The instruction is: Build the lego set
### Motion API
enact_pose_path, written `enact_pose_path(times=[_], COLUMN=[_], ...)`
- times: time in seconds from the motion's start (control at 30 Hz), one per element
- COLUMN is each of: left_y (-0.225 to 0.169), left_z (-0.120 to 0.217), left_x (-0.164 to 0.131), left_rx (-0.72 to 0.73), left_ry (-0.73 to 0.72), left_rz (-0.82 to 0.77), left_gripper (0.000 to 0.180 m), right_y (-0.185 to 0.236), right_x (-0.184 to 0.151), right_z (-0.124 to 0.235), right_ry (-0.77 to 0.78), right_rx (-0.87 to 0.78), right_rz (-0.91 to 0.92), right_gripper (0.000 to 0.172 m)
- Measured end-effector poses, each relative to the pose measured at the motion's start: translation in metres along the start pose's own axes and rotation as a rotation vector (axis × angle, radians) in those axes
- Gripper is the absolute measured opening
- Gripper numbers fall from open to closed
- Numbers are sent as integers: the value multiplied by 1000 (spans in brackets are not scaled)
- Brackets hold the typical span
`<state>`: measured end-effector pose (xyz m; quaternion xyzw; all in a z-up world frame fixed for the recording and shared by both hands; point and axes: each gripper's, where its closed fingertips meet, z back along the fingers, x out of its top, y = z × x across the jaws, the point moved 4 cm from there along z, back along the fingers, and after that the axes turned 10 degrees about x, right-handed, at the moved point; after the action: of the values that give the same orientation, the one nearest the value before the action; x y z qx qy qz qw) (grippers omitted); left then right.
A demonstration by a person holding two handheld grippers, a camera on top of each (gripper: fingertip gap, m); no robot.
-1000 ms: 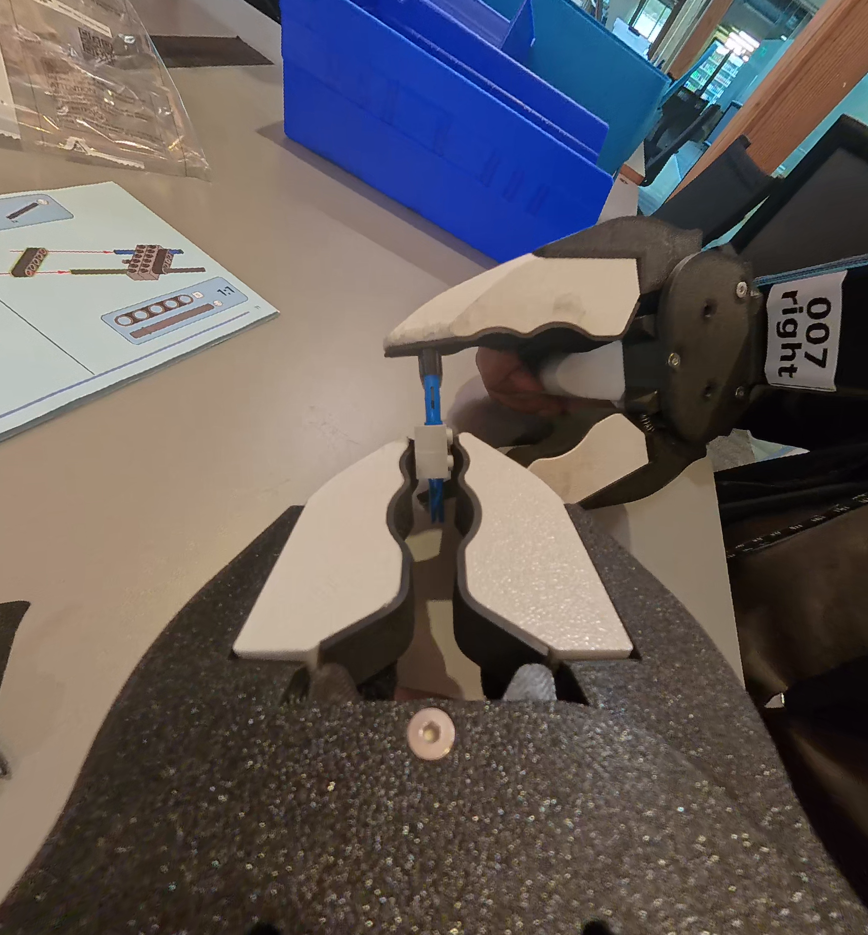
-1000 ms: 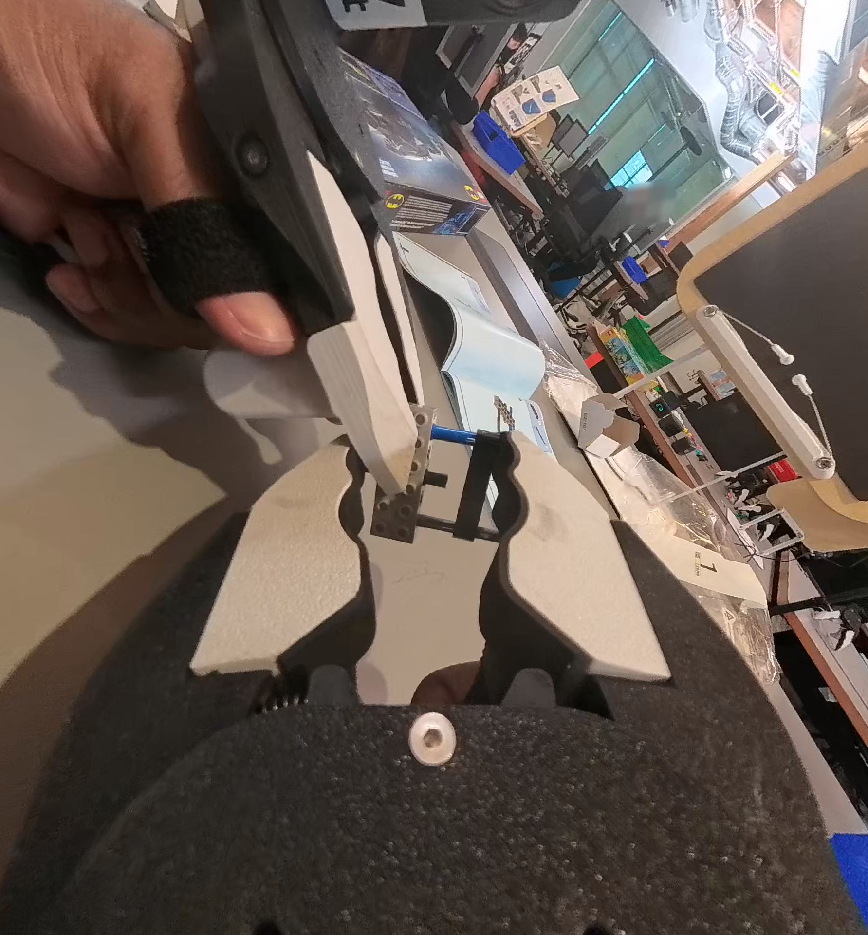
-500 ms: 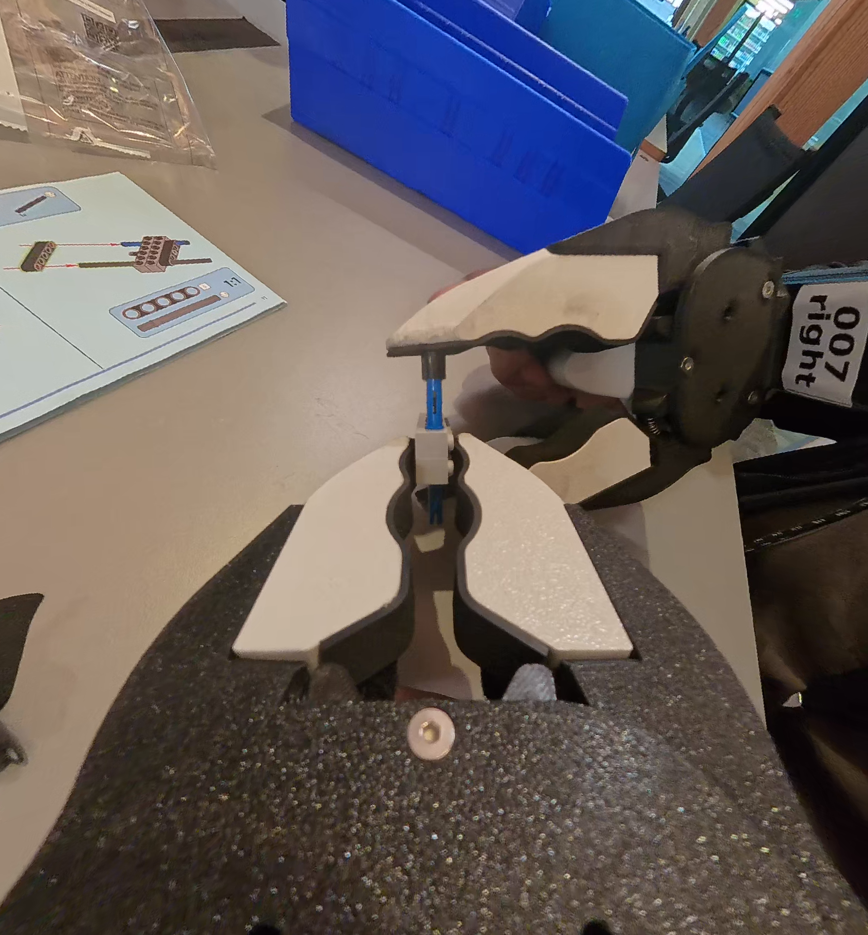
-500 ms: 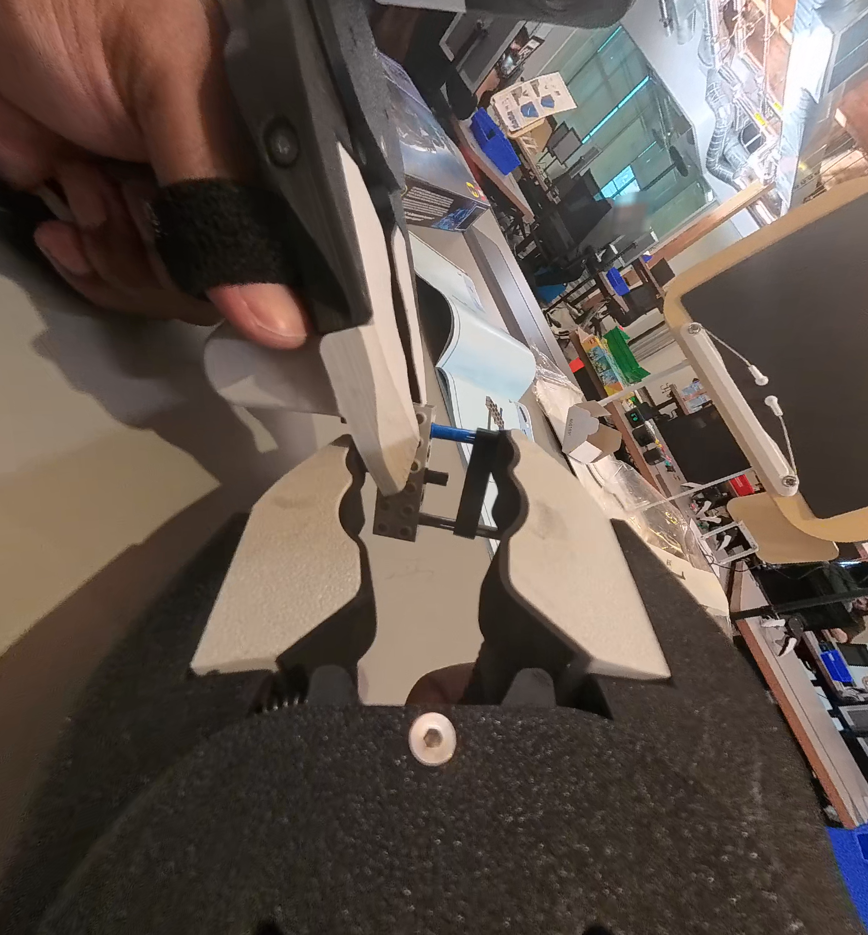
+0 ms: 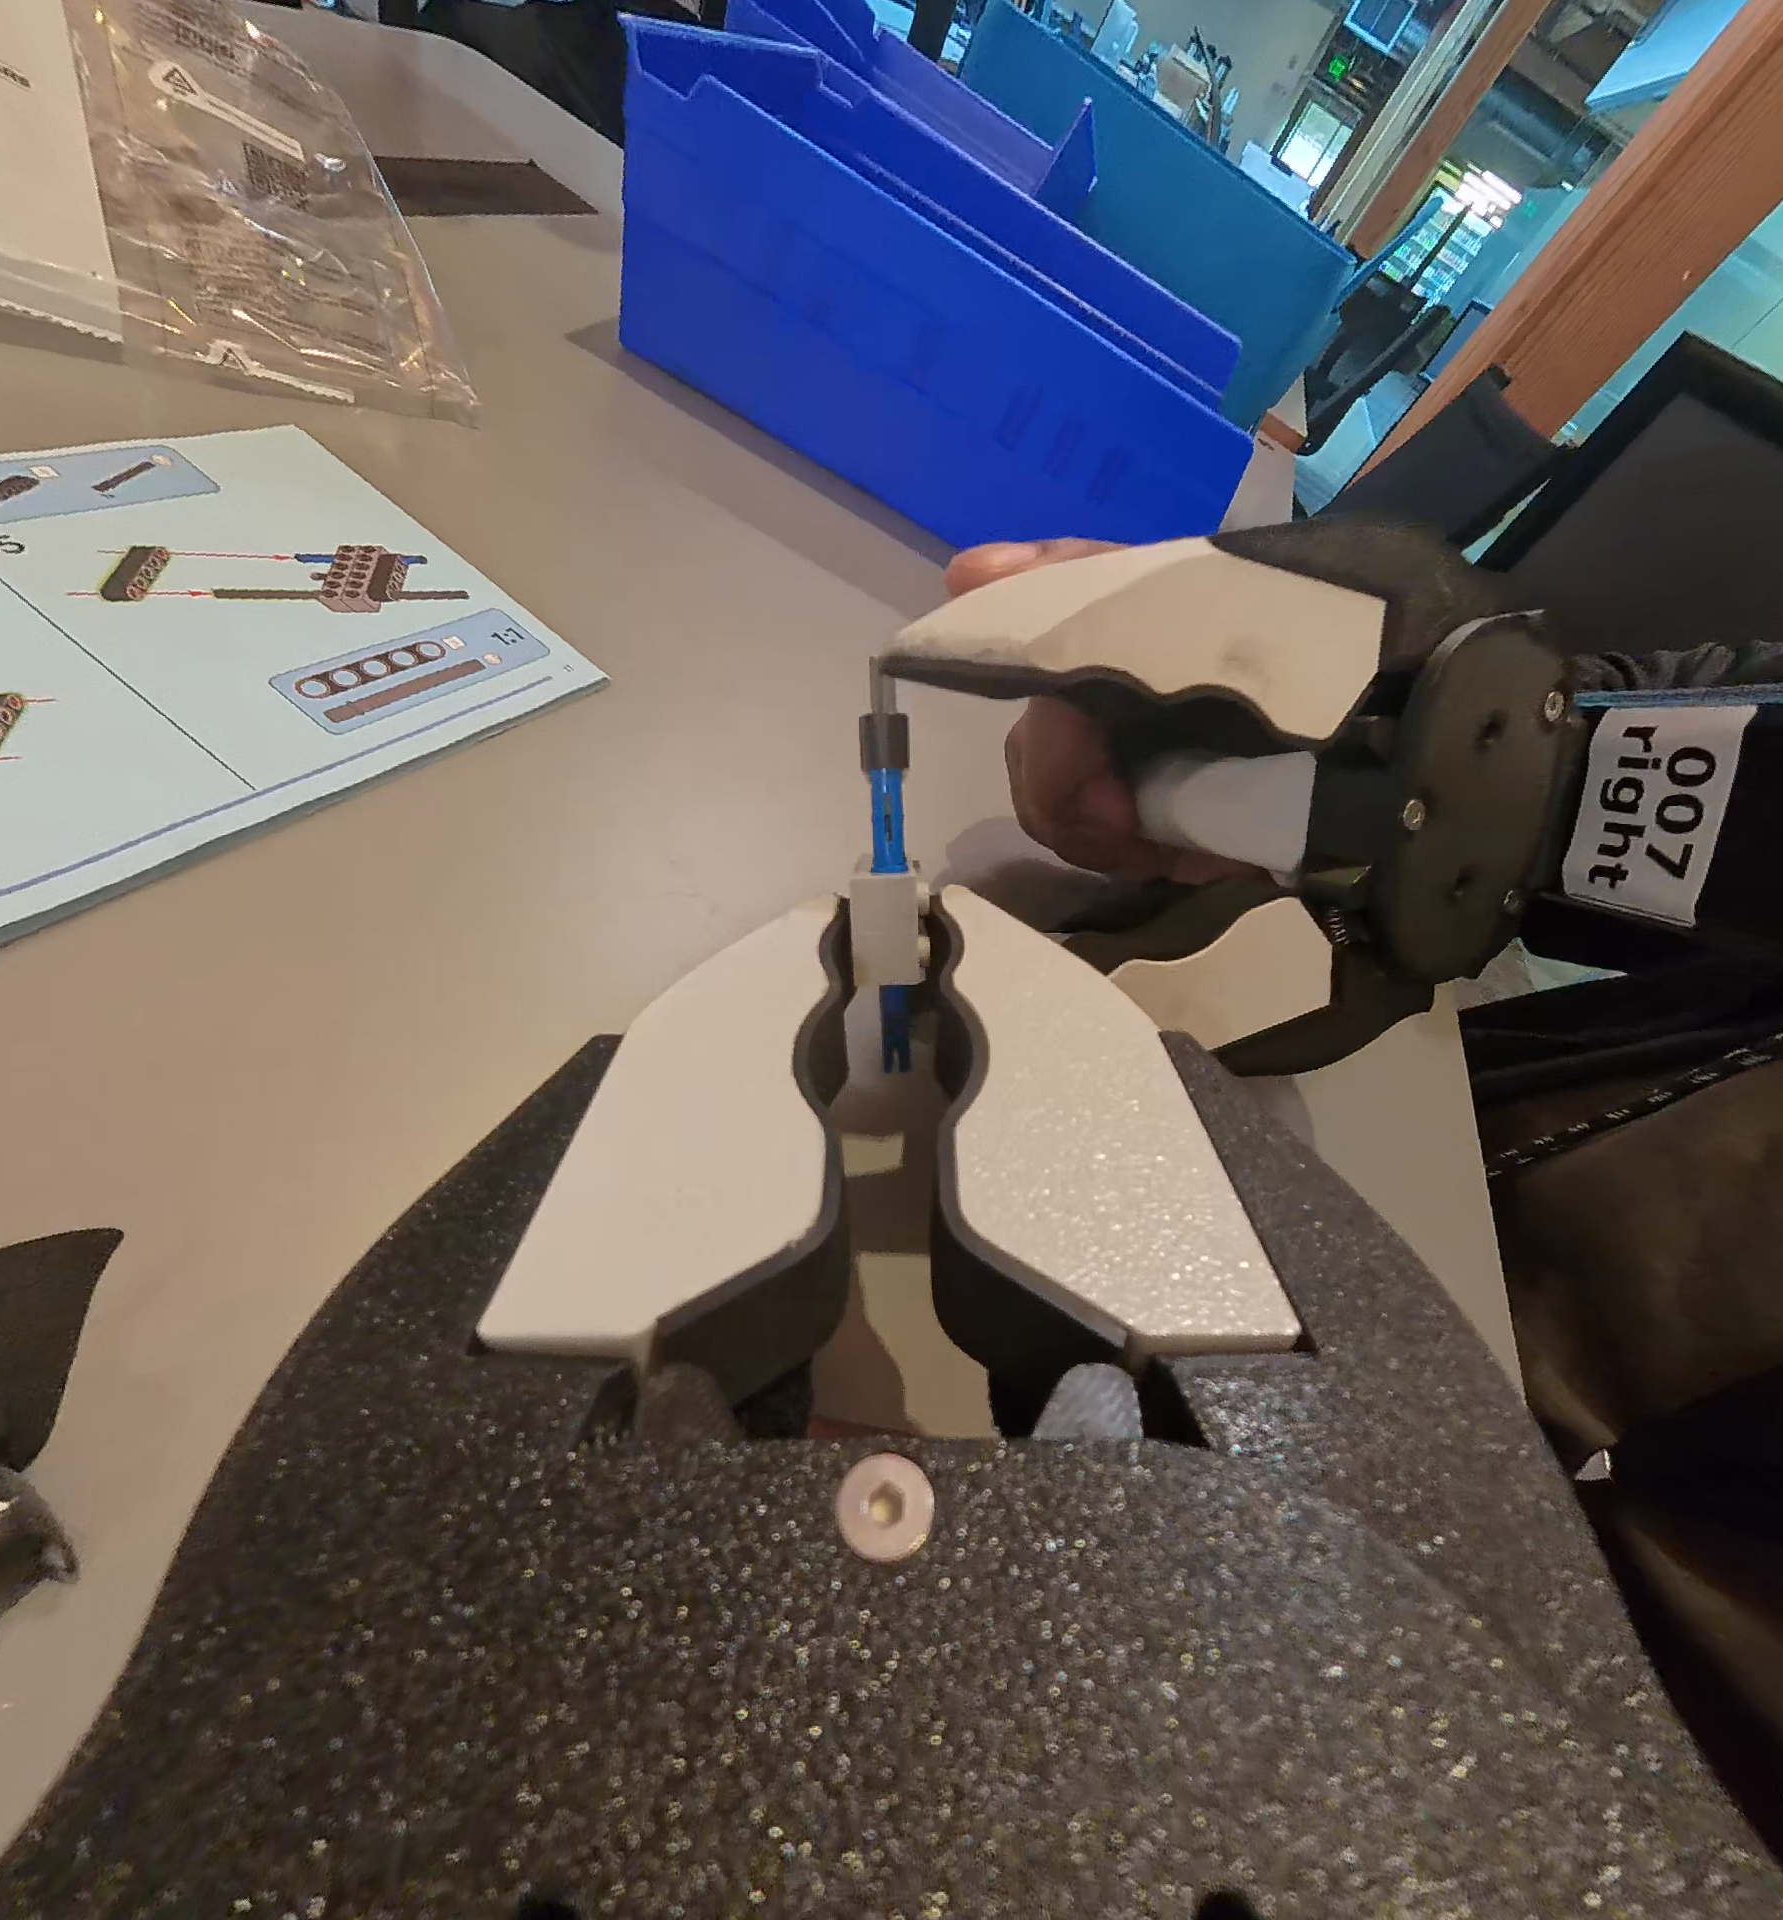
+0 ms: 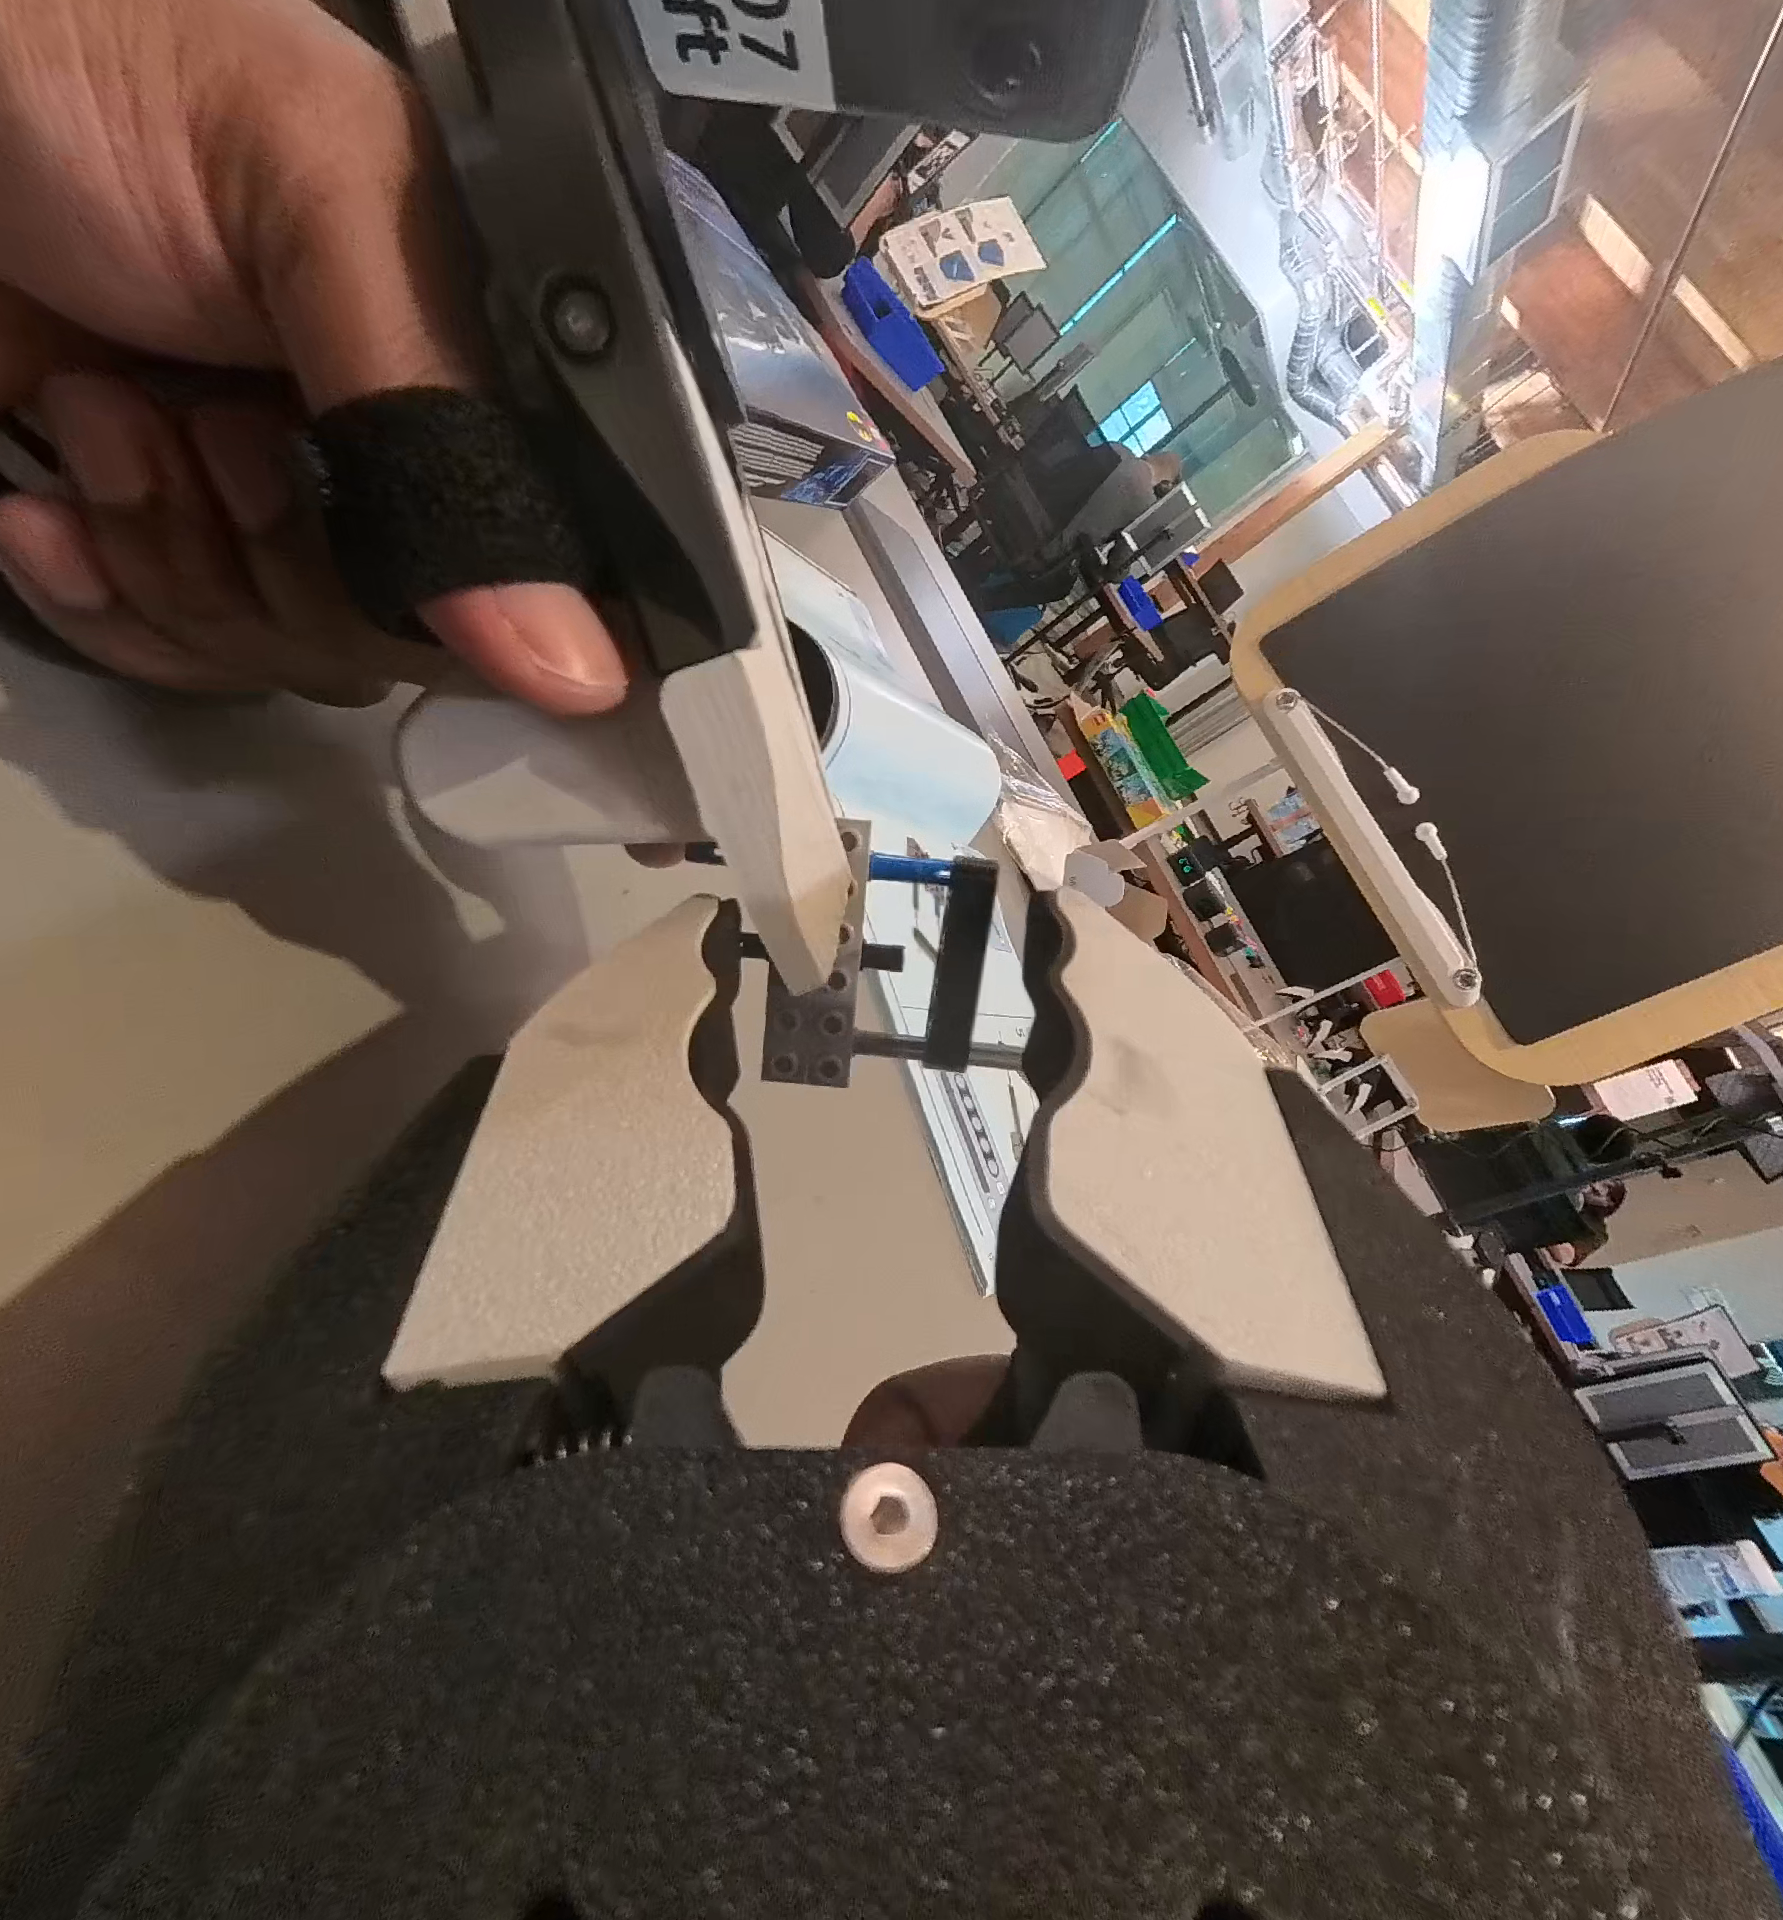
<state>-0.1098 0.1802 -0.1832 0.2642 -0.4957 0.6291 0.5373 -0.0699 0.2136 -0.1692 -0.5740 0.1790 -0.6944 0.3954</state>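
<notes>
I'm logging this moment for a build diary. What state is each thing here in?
Left claw: shut on grey brick.
Right claw: open around the assembly; contact unclear.
Blue pin: pushed through the brick.
Black beam: on pin and axle, apart from brick.
Booklet: open, flat.
Blue bin: upright.

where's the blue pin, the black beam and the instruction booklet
blue pin (image 5: 885, 812), left wrist view, middle of its exposed shaft
black beam (image 6: 960, 966), right wrist view, middle of its long side
instruction booklet (image 5: 243, 665), left wrist view, open page near its right edge
</notes>
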Motion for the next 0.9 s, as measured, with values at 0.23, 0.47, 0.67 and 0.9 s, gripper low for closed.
enact_pose_path(times=[0.23, 0.47, 0.67, 0.9], left_y=[-4, -6, -6, -5], left_z=[-2, -3, -3, -3], left_x=[-2, -4, -5, -6], left_rx=[8, 37, 53, 42], left_ry=[13, 33, 41, 46], left_rz=[-44, -102, -121, -97], left_gripper=[12, 12, 12, 12], right_y=[1, 5, 6, 7], right_x=[2, 2, 1, 1], right_z=[0, -1, -1, -1], right_ry=[-6, -2, 4, 6], right_rx=[2, 15, 8, 1], right_rz=[14, 39, 66, 81], right_gripper=[52, 49, 49, 47])
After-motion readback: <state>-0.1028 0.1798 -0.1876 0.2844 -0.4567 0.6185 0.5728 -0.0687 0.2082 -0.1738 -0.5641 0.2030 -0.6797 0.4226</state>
